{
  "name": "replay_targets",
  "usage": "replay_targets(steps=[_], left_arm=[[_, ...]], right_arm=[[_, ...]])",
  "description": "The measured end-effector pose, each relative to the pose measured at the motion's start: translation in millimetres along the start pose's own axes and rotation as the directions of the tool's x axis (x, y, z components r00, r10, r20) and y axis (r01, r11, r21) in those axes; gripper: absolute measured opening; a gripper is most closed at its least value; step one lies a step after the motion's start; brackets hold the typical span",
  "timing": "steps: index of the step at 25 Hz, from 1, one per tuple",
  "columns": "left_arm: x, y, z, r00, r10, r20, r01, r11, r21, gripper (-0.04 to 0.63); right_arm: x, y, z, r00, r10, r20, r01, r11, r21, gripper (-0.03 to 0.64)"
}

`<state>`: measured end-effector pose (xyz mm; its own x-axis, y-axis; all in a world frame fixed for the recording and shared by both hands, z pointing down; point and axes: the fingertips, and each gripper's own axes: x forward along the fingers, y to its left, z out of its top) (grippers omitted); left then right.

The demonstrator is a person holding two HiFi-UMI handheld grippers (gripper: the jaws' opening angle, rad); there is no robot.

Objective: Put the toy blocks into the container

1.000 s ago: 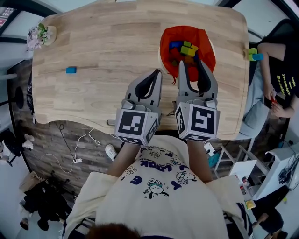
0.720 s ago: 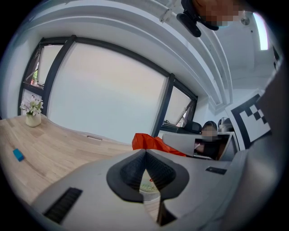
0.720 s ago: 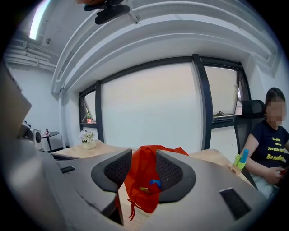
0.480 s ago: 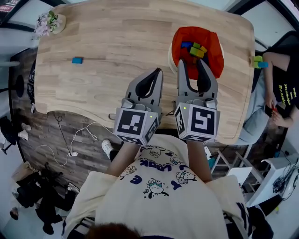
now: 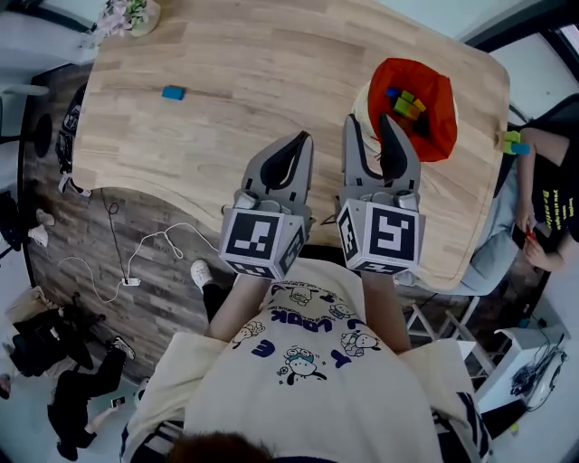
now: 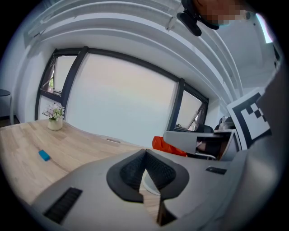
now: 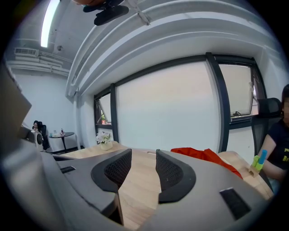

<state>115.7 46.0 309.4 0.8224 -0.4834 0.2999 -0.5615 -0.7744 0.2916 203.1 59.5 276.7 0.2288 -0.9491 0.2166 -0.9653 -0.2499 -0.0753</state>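
In the head view the left gripper (image 5: 301,137) sits at frame centre, its jaws pressed together on nothing. The right gripper (image 5: 368,127) beside it has its jaws spread and empty. A blue block (image 5: 173,92) lies alone on the table (image 5: 253,63) in the upper left, well apart from both. The red container (image 5: 443,136), upper right, just past the right gripper's tips, holds several blocks (image 5: 405,101).

- Pale wood worktop (image 5: 235,81); flower pot (image 5: 134,13) at its 11 o'clock corner.
- Dark plank floor (image 5: 163,298), white cable (image 5: 127,280) at 9 o'clock.
- Large dark-framed windows (image 7: 167,113); ceiling strip light (image 7: 46,25) lit.
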Motion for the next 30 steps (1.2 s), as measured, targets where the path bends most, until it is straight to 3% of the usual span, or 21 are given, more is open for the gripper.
replay_targets(steps=[22,30], left_arm=[[-81,157,27,0.985,0.164,0.049,-0.159,0.983,-0.087,0.031],[-108,215,26,0.978,0.208,0.027,-0.203,0.972,-0.115,0.031]], right_arm=[[59,187,0,0.978,0.204,-0.049,-0.207,0.976,-0.063,0.189],[86,246,-7,0.966,0.247,-0.076,-0.252,0.965,-0.07,0.189]])
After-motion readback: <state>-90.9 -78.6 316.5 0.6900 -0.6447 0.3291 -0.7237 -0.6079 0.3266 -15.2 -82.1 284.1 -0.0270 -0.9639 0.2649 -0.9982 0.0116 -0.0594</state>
